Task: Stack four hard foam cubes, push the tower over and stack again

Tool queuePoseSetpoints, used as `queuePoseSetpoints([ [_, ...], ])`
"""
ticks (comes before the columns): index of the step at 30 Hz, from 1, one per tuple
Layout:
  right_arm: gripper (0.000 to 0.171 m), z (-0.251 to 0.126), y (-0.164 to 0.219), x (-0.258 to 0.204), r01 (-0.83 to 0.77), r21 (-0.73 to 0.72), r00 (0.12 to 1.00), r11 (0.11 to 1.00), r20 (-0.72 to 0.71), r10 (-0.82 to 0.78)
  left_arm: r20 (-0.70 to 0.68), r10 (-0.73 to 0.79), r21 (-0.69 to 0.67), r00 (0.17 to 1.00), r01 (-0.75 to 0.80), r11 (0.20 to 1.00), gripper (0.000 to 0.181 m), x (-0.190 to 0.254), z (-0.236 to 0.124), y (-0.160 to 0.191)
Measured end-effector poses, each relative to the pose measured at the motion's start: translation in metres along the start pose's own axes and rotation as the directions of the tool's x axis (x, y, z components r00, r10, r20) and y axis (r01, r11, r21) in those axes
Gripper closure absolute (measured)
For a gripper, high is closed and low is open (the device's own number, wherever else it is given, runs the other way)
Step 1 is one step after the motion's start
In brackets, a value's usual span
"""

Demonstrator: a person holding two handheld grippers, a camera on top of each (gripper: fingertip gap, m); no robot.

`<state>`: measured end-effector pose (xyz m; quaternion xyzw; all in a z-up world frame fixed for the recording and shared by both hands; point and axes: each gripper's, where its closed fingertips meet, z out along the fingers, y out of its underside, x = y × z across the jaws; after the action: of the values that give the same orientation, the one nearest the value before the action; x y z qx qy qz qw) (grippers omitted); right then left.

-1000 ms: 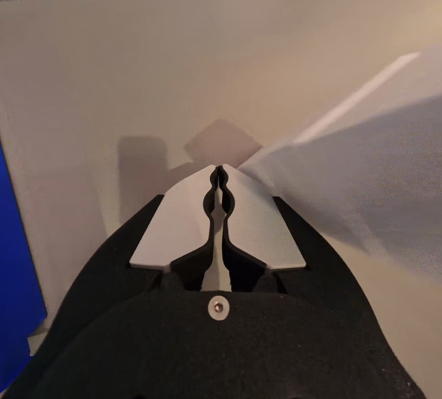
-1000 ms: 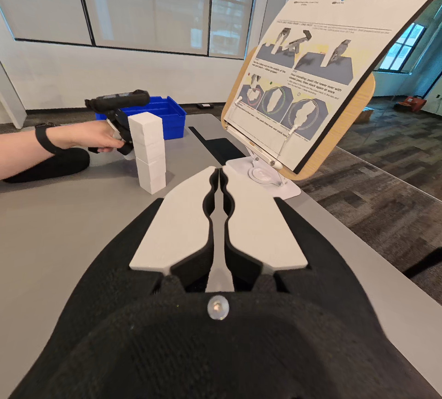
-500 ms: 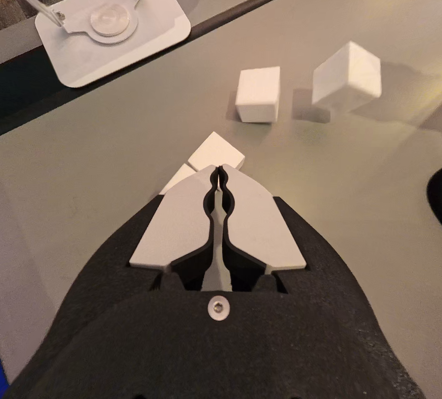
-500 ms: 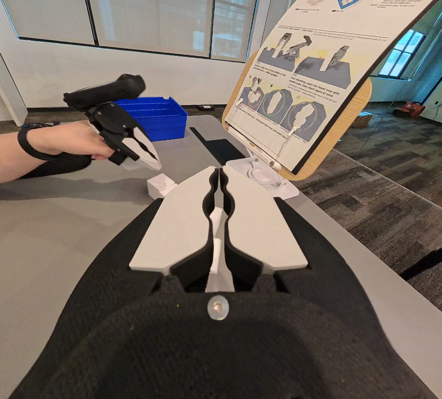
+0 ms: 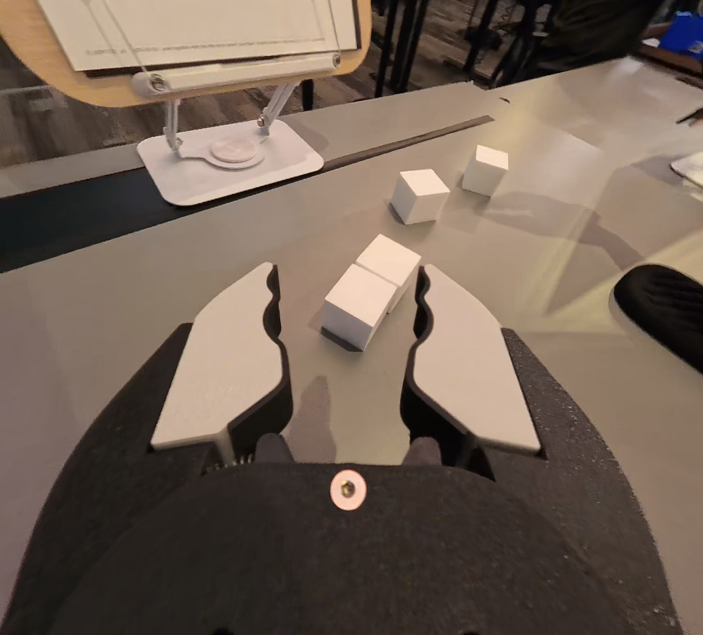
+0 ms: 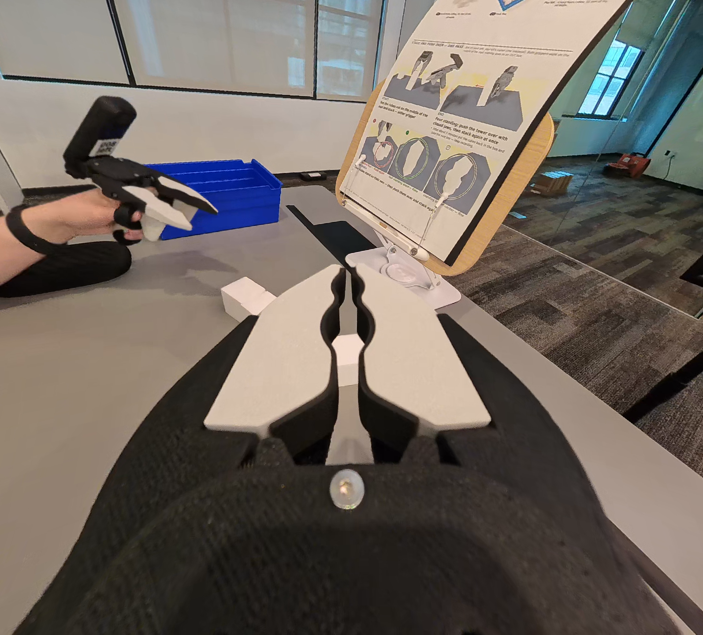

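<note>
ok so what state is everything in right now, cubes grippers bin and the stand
nearest cube: lying on the table, touching the second cube
second cube: on the table, against the nearest one
third cube: on the table, apart
farthest cube: on the table, apart
left gripper: open, empty
right gripper: shut, empty
blue bin: upright, nothing visible inside
instruction stand: upright, board tilted back

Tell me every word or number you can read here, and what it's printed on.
I won't quote any writing; here is only where it stands.
Instruction sheet on the wooden stand: printed headings, captions, pictures.
White sticker on the left gripper handle: a few dark characters.
Foam cubes and blue bin: no writing visible.
</note>
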<state>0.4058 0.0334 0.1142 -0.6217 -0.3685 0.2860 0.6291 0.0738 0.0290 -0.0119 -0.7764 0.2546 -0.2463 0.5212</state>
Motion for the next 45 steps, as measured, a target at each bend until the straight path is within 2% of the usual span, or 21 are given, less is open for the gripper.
queuePoseSetpoints([
  [6, 0.168, 0.003, 0.005, 0.001, 0.000, -0.022, 1.000, 1.000, -0.006, 0.000, -0.104, 0.184, -0.061, 0.977, -0.191, 0.980, 0.093, 0.016, 0.026, 0.031],
  [11, 0.166, 0.008, 0.012, 0.003, -0.002, -0.056, 1.000, 0.998, -0.006, 0.002, -0.073, 0.292, -0.152, 0.953, -0.300, 0.942, 0.076, 0.015, 0.044, 0.052],
  [18, 0.165, 0.015, 0.022, 0.005, -0.002, -0.101, 1.000, 0.995, -0.007, 0.001, -0.091, 0.318, -0.183, 0.944, -0.330, 0.926, 0.075, 0.014, 0.053, 0.064],
  [25, 0.164, 0.021, 0.029, 0.004, 0.004, -0.137, 1.000, 0.991, 0.000, -0.004, -0.145, 0.334, -0.261, 0.931, -0.361, 0.895, 0.078, 0.010, 0.068, 0.066],
  [34, 0.163, 0.022, 0.033, 0.004, 0.011, -0.151, 1.000, 0.989, 0.008, -0.010, -0.262, 0.370, -0.269, 0.891, -0.436, 0.859, 0.081, 0.008, 0.082, 0.087],
  [39, 0.163, 0.024, 0.035, 0.004, 0.010, -0.158, 1.000, 0.987, 0.012, -0.008, -0.262, 0.364, -0.273, 0.894, -0.430, 0.861, 0.093, 0.007, 0.086, 0.092],
  [45, 0.163, 0.024, 0.038, 0.004, 0.013, -0.172, 1.000, 0.985, 0.015, -0.010, -0.254, 0.370, -0.322, 0.894, -0.439, 0.839, 0.122, -0.002, 0.090, 0.103],
])
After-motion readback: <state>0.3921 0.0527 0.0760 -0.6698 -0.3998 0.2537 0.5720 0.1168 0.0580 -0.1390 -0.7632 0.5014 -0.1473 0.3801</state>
